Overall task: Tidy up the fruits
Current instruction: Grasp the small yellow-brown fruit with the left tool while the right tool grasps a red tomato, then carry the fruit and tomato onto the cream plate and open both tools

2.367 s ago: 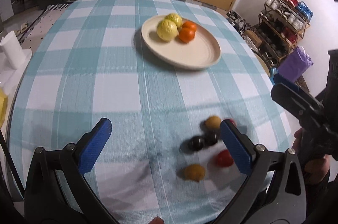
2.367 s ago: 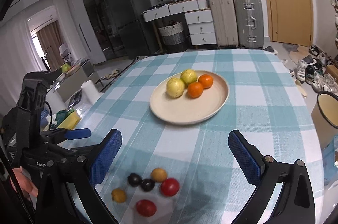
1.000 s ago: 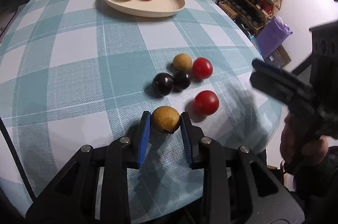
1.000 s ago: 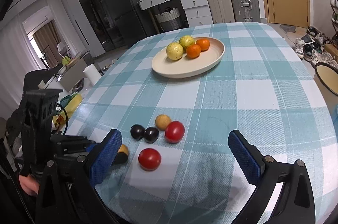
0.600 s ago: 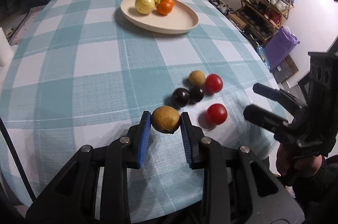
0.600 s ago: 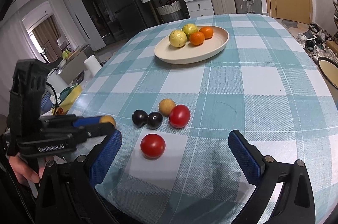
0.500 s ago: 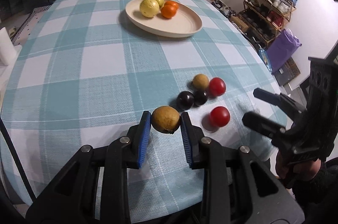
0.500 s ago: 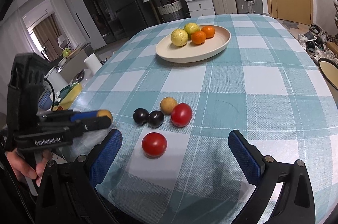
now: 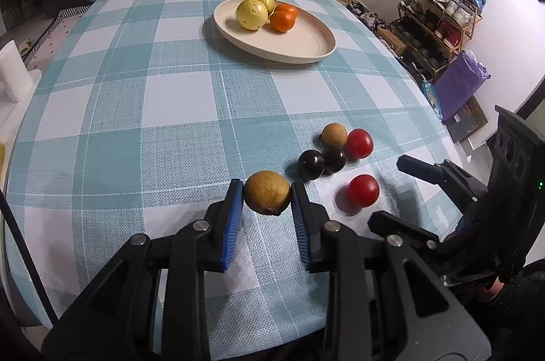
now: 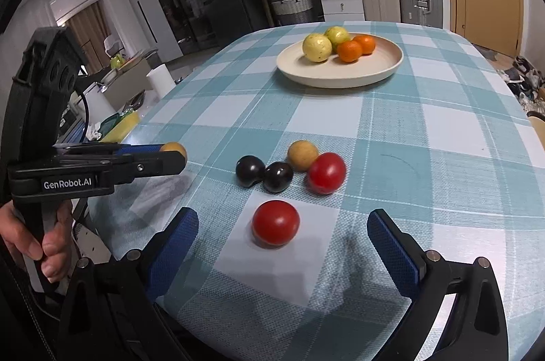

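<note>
A teal-and-white checked tablecloth (image 9: pixel 143 108) covers the table. The left gripper (image 9: pixel 266 204) pinches a round tan-brown fruit (image 9: pixel 266 197), lifted clear; next, I judge, carry it toward the cream oval plate (image 9: pixel 306 49) at twelve o'clock. The right gripper (image 10: pixel 282 245), spread, angles down around a glossy red tomato (image 10: pixel 276 223).

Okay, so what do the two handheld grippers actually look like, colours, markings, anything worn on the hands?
Both are black plastic tools with two fingers, silver bolts at the joints and ribbed blue pads. The left gripper carries white "GenRobot.AI" lettering on its side, and a thin black cable loops behind it. The right gripper has a boxy black body with round holes and a small green light. A dark sleeve shows behind it.
</note>
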The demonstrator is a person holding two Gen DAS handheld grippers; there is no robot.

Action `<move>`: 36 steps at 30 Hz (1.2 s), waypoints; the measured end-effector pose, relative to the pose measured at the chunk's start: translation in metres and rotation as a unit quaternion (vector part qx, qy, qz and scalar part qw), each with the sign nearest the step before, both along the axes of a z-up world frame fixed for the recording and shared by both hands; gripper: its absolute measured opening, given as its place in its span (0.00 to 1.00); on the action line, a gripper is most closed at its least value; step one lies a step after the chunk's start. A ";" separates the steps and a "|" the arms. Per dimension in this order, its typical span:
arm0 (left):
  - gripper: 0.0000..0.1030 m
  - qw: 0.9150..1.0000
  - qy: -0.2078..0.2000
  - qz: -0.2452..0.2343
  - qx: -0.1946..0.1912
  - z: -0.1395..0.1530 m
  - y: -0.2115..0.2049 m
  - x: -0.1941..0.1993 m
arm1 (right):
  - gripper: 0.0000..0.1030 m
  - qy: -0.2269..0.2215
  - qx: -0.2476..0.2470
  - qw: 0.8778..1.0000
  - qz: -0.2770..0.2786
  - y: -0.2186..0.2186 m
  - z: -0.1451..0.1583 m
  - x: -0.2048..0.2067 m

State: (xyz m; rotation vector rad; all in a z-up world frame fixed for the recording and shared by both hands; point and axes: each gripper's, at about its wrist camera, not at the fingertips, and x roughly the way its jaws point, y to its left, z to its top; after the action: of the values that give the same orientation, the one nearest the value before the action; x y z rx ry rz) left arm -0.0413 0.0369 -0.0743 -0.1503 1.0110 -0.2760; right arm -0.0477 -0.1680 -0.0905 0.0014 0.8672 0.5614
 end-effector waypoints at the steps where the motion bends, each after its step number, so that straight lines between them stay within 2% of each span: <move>1: 0.25 1.000 0.000 0.000 0.001 0.000 0.000 0.000 | 0.93 -0.001 0.000 1.000 0.002 0.001 0.000 0.000; 4: 0.25 1.000 0.001 0.000 0.001 -0.001 0.000 0.000 | 0.84 0.001 -0.008 1.000 0.008 0.005 -0.004 0.002; 6: 0.25 1.000 0.002 -0.001 0.001 -0.001 0.000 0.000 | 0.83 -0.002 -0.019 1.000 0.008 0.008 -0.006 0.002; 11: 0.25 1.000 0.005 0.000 0.001 -0.004 -0.001 0.001 | 0.53 0.003 -0.027 0.999 0.022 0.013 -0.012 0.001; 16: 0.25 1.000 0.009 0.000 -0.002 -0.006 -0.001 0.003 | 0.31 0.010 -0.025 0.999 0.031 0.014 -0.017 0.000; 20: 0.25 1.000 0.004 0.002 -0.001 -0.002 0.001 0.006 | 0.31 0.011 -0.009 0.999 0.029 0.009 -0.017 0.000; 27: 0.25 1.000 -0.004 0.003 -0.008 0.007 0.004 0.020 | 0.31 -0.018 0.017 0.999 0.025 -0.001 0.003 0.000; 36: 0.25 1.000 -0.013 0.008 -0.022 0.019 0.007 0.058 | 0.31 -0.041 0.042 0.998 0.019 -0.011 0.031 0.026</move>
State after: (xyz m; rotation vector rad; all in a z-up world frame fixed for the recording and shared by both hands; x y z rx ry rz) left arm 0.0163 0.0442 -0.0558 -0.1934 0.9772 -0.2846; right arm -0.0218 -0.1791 -0.0598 0.0389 0.7651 0.6291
